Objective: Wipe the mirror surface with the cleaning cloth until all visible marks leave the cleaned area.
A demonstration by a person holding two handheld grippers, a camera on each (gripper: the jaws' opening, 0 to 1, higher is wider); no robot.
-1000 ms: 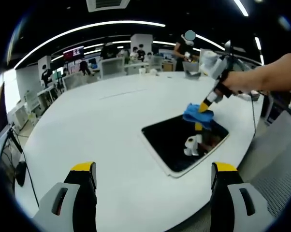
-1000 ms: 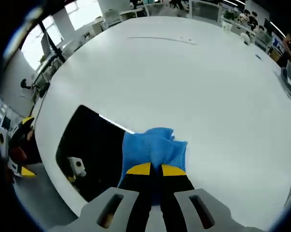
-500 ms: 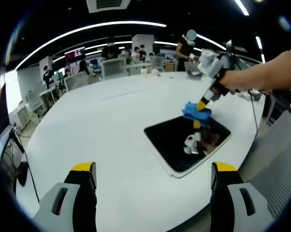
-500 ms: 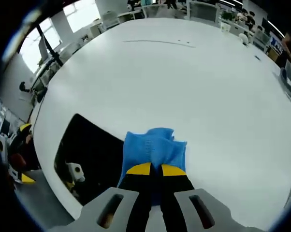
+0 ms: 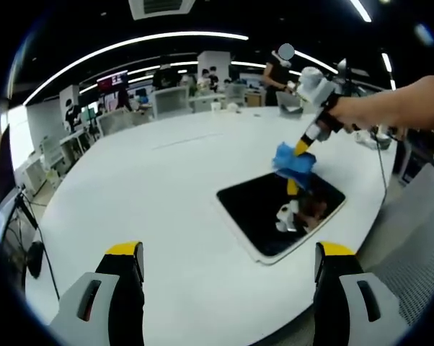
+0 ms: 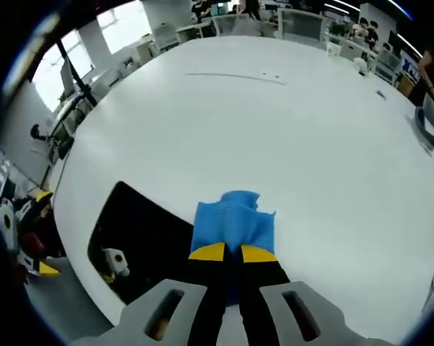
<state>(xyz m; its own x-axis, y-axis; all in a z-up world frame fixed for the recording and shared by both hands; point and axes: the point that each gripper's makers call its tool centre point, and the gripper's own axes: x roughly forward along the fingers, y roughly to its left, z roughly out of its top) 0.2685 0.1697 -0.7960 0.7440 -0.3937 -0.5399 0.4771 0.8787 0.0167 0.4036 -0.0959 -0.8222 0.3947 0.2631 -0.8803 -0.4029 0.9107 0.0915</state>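
Cloth (image 6: 231,222) base behind right tool (image 6: 231,251)

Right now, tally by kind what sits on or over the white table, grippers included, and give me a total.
Mirror: 1
Blue cleaning cloth: 1, clamped in the right gripper over the mirror's far edge
Grippers: 2, the right one shut on the cloth, the left gripper open and holding nothing
White table: 1
Total: 5

A big white round table (image 5: 152,187) fills an open office; ceiling light strips (image 5: 130,42) curve above, desks (image 5: 166,101) behind.
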